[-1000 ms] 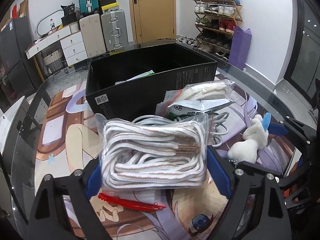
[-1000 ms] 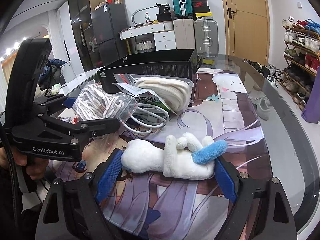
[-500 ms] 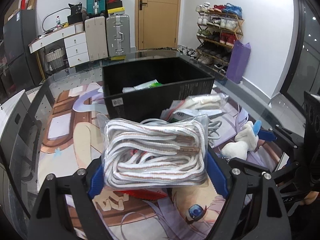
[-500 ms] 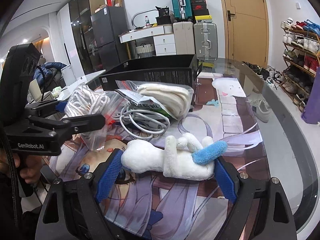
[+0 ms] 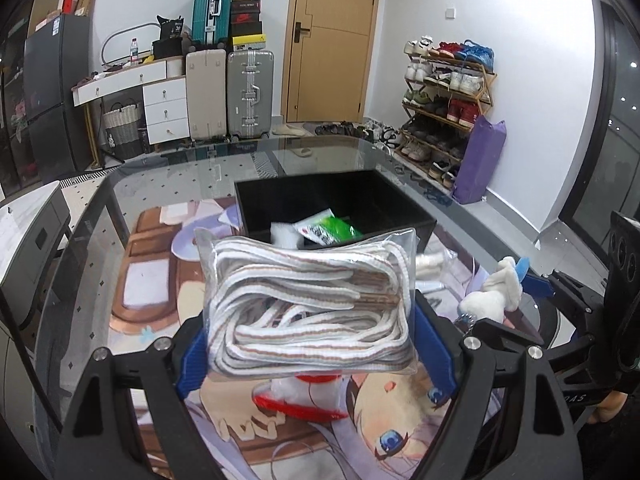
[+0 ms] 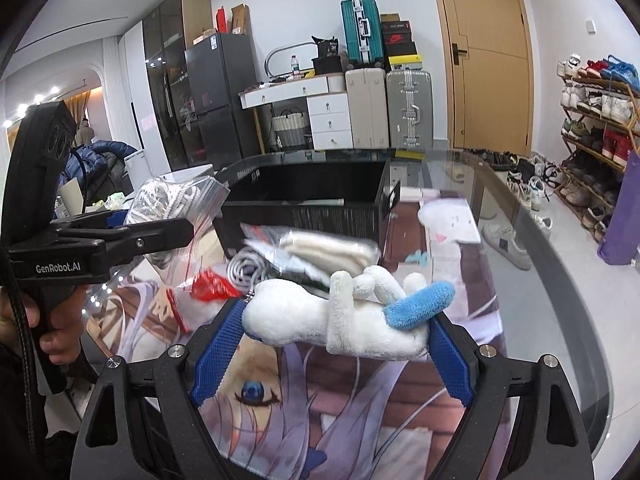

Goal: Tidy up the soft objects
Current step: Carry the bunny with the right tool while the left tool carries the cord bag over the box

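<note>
My left gripper (image 5: pixel 314 344) is shut on a clear zip bag of white striped laces (image 5: pixel 308 304), held up above the printed mat. The same bag of laces (image 6: pixel 176 200) shows at the left of the right wrist view, clamped in that gripper (image 6: pixel 120 232). My right gripper (image 6: pixel 332 336) is shut on a white plush toy (image 6: pixel 336 320) with a blue ear, lifted off the mat; this plush toy (image 5: pixel 494 298) also shows at the right of the left wrist view. An open black box (image 5: pixel 340 204) stands beyond both, holding a green packet (image 5: pixel 328 230).
On the mat in front of the black box (image 6: pixel 304 208) lie a bag of cream cloth (image 6: pixel 332 248) and a coil of white cable (image 6: pixel 246 270). The glass table's edge (image 6: pixel 560 280) curves along the right. A hand (image 6: pixel 56 328) grips the left tool's handle.
Both grippers have risen with their loads: the bag of laces and the plush toy left the mat. The left view now looks down into the black box.
</note>
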Available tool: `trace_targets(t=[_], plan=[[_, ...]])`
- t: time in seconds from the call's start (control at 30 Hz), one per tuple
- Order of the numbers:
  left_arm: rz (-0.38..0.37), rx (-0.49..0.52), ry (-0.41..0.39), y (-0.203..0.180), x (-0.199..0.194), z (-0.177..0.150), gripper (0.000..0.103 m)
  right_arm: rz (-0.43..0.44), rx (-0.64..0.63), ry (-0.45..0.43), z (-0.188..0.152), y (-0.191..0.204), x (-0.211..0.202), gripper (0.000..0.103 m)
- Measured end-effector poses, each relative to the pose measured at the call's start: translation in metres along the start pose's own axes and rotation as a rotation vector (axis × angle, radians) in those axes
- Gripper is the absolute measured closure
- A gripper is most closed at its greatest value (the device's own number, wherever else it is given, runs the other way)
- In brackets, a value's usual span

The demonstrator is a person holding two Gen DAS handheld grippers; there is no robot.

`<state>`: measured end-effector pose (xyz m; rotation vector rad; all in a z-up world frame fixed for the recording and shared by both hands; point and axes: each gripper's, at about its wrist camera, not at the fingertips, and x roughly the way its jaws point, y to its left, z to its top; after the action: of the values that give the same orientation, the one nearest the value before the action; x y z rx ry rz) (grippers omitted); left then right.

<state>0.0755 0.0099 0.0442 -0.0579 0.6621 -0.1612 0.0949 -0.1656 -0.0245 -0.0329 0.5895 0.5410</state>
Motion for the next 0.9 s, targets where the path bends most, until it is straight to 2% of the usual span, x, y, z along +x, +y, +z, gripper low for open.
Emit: trace_targets(t=[0.4,0.9], plan=[[0.004,-0.013,-0.033,0.011,0.008,0.033,0.017,-0.012,-0.065,-0.051,0.051,0.003,0.006,0.015],[0.007,-0.023,-0.036,0.02,0.035,0.058,0.017,-0.016,-0.106,-0.038,0.094,-0.002,0.04,0.015]])
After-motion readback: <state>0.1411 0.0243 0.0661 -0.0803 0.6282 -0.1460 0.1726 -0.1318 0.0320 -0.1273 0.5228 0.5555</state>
